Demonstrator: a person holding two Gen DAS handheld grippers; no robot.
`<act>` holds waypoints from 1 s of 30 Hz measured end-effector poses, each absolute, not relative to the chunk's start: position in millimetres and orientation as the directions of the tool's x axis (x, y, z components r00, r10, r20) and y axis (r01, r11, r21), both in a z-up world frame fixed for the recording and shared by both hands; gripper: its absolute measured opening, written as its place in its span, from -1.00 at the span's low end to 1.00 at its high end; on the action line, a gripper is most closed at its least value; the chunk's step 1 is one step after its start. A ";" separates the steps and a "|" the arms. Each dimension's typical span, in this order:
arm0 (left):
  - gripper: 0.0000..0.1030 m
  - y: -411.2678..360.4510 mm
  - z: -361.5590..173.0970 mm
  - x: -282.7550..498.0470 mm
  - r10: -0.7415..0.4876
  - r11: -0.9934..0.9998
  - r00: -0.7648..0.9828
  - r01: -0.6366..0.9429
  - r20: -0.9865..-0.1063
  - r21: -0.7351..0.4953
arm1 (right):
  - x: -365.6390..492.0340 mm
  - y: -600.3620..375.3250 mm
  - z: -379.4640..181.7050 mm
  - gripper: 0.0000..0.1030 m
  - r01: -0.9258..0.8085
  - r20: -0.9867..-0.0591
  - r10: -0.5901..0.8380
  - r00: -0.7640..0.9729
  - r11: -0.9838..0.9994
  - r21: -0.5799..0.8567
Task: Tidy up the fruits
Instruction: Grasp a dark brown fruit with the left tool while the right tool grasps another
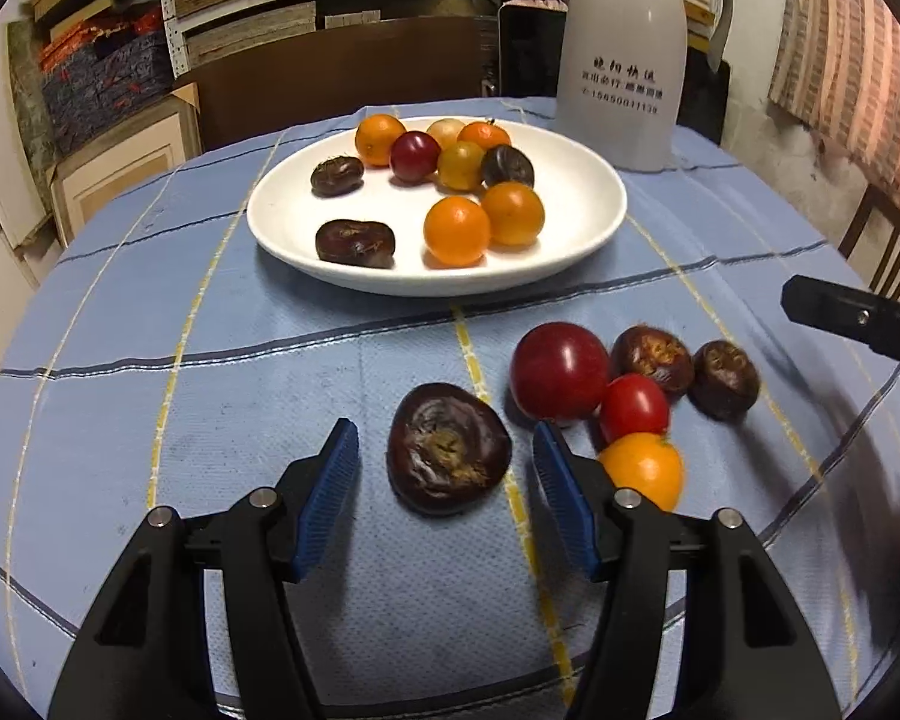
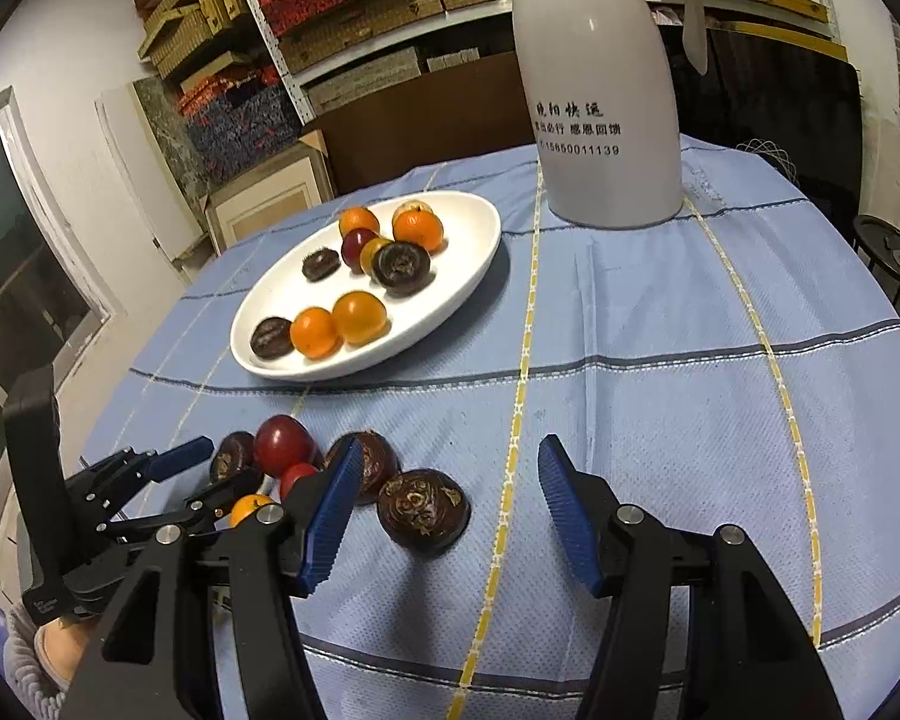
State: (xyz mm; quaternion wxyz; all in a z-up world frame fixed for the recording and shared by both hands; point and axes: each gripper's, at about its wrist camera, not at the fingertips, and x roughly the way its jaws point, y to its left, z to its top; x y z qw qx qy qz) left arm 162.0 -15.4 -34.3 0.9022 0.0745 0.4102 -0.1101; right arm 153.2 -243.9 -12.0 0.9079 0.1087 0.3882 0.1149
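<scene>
A white plate [image 1: 297, 240] [image 2: 468, 276] at the back of the blue cloth holds several oranges, dark chestnuts and a red fruit. Loose fruit lies nearer. My left gripper [image 1: 443, 425] [image 2: 234, 462] is open, and a dark chestnut [image 1: 449, 449] lies between its blue pads, untouched. Right of it lie a big red fruit [image 1: 561, 369], a small red tomato [image 1: 633, 408], an orange [image 1: 645, 468] and two chestnuts [image 1: 654, 357]. My right gripper [image 2: 451, 443] stands open around the outermost chestnut [image 2: 423, 509] [image 1: 723, 378], which lies nearer its left finger [image 2: 330, 510], apart from both.
A tall white thermos jug [image 1: 621, 60] [image 2: 606, 120] stands behind the plate at the table's far edge. A wooden chair [image 1: 882, 252] and a small black stand [image 2: 894, 258] are beside the table. Stacked boxes fill the shelves behind.
</scene>
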 end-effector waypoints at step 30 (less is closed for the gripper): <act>-0.17 -7.5 -41.0 168.4 -0.110 0.976 0.630 0.214 -0.769 0.036 | 161.1 -208.4 -47.6 0.14 -0.197 -0.764 0.220 0.607 0.973 0.124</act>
